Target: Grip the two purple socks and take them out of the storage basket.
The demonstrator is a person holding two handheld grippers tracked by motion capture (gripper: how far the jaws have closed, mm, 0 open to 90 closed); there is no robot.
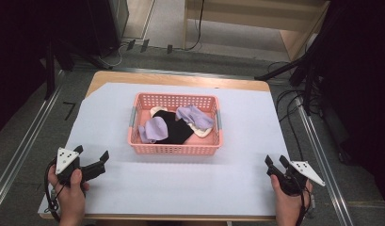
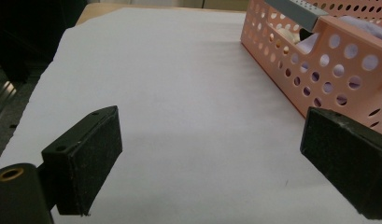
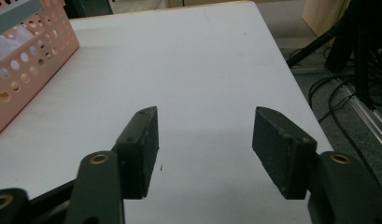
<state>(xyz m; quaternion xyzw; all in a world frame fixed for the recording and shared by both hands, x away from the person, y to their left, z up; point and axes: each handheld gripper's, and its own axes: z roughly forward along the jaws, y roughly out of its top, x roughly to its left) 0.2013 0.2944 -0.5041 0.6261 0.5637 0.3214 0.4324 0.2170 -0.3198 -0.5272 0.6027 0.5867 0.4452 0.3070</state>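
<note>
Pink perforated basket: stands on the white-covered surface, ahead of both sets of jaws and between them, touched by neither. In the left gripper view its holed wall rises just beyond the right-hand jaw; in the right gripper view its corner sits well off to the left of the jaws.

Contents of basket: two lilac cloths, a black cloth and a cream-coloured piece, lying bundled together inside.

Left gripper: held in the person's left hand low over the near left part of the surface; jaws spread wide, nothing between them but bare white covering.

Right gripper: held in the right hand near the right edge of the surface; jaws parted wide, nothing gripped, bare covering between the pads.
</note>
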